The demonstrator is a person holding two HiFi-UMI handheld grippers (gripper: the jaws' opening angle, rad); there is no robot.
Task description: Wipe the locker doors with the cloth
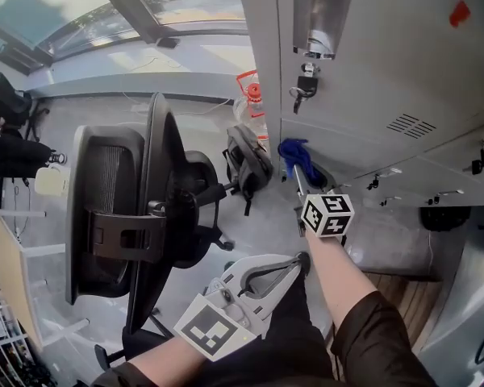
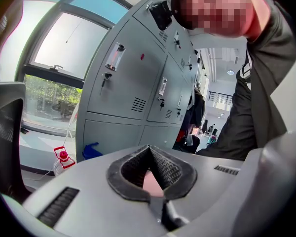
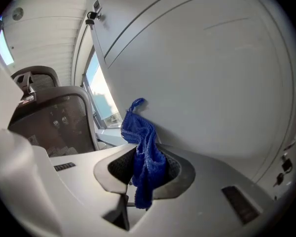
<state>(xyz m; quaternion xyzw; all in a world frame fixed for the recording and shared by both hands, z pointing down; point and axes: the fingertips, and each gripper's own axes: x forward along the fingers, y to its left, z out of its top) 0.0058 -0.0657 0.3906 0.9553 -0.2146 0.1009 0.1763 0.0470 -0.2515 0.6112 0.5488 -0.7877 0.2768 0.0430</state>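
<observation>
Item: right gripper (image 3: 147, 157), jaws clamped on blue cloth (image 3: 140, 130), which bunches ahead of the tips, seemingly touching locker door (image 3: 212, 73). Second: left gripper (image 2: 149, 152), closed, empty (idle). Step: wiping; next calls for pressed sweeps across the panel.

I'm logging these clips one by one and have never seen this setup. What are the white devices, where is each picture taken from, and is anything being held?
There is no robot here: a person holds a two-jaw gripper in each hand. The head view looks down from a camera on the person's head. The other two pictures come from cameras riding on the grippers. The right gripper is clamped on a blue cloth, close to a grey locker door; I cannot tell whether they touch. The left gripper is shut and empty. An office chair and a backpack stand on the floor.
</observation>
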